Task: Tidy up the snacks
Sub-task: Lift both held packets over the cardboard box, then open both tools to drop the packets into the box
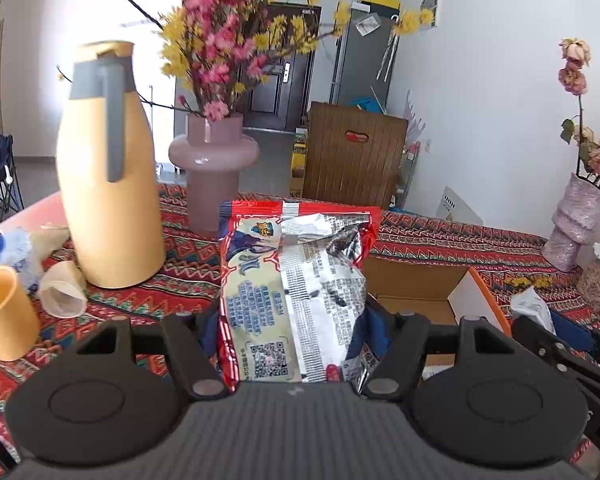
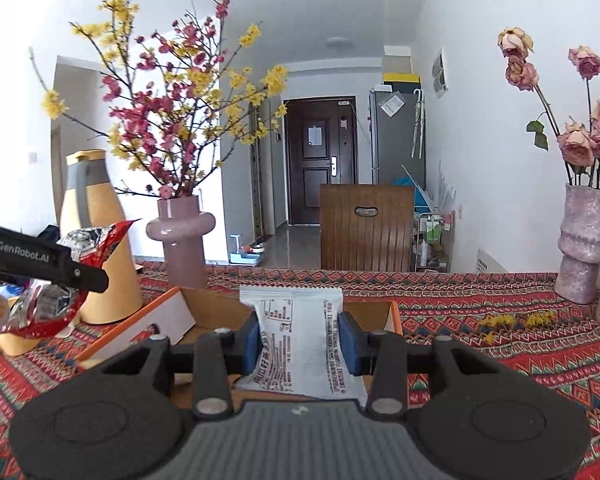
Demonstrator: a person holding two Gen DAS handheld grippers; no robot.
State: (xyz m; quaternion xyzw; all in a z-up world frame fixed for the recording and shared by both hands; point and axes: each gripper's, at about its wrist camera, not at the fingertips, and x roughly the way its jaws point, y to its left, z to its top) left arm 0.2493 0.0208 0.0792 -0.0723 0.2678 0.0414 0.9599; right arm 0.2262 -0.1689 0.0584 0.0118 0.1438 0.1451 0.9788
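Left tool [image 1: 294,320]: jaws spread fairly wide, clamped on a crinkled red-and-silver foil snack bag [image 1: 296,280], held upright with its printed back and QR code facing the camera. Bag is off the counter; in the right wrist view the same bag [image 2: 52,304] hangs at far left in the black left tool [image 2: 80,276].

Right tool [image 2: 300,338]: jaws nearly closed, blue pads [image 2: 348,340] pinching a small white snack packet with black print [image 2: 296,336] by its sides. Packet is upright, in front of the box opening; can't tell if it's over the box or just short of it.

Just beyond both tools: open cardboard box with orange-edged flaps [image 2: 172,312], sitting on the counter's red patterned cloth [image 2: 500,360]. Box interior [image 1: 412,284] shows bare cardboard where visible.

Left side of counter: small yellow cup [image 1: 4,312], a paper cup lying on its side [image 1: 62,290], then a tall yellow thermos jug with grey handle [image 1: 108,184], upright.

Behind the jug: mauve glass vase with pink and yellow blossom branches [image 1: 212,168]. Far right edge: textured pink vase with dried roses [image 2: 584,240]; a few fallen yellow petals [image 2: 516,322] on the cloth near it.

Past the counter: brown wooden chair back [image 2: 366,228], dark door [image 2: 320,160].
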